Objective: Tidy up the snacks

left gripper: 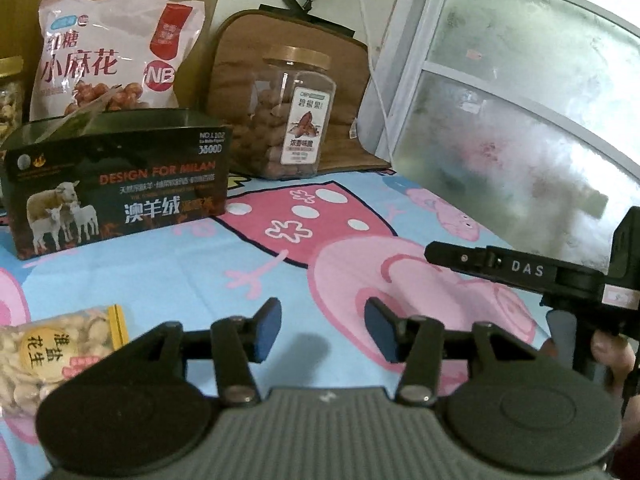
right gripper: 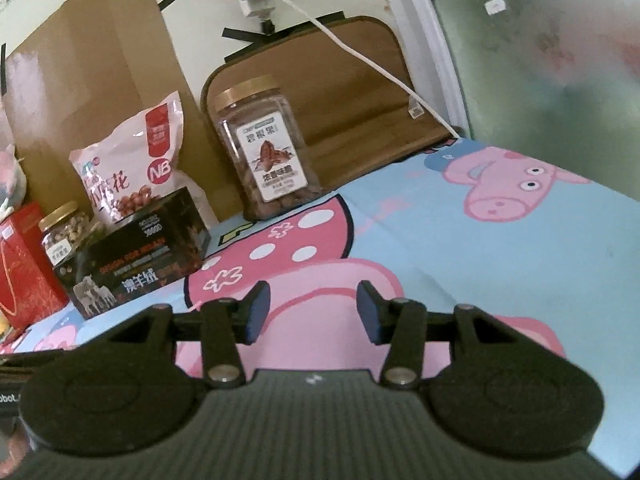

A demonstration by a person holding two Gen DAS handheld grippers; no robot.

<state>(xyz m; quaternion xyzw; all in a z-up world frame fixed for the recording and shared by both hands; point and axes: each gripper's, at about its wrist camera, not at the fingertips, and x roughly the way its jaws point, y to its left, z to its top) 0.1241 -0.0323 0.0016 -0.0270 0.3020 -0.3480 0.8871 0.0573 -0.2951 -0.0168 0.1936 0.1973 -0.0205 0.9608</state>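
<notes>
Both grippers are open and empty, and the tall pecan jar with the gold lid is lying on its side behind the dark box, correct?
Not quite. The pecan jar stands upright, lid on top, beside the dark box rather than behind it, as the right wrist view shows. The left gripper and right gripper are indeed open and empty.

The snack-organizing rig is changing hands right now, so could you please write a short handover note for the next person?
Left hand-held gripper: open, empty, above the cartoon cloth.
Right hand-held gripper: open, empty.
Dark box stands open at the back left, pink snack bag behind it, tall pecan jar to its right, small nut jar to its left.
Peanut bag lies loose at the near left.
Done: cannot tell. Left: probably the loose snacks.
</notes>
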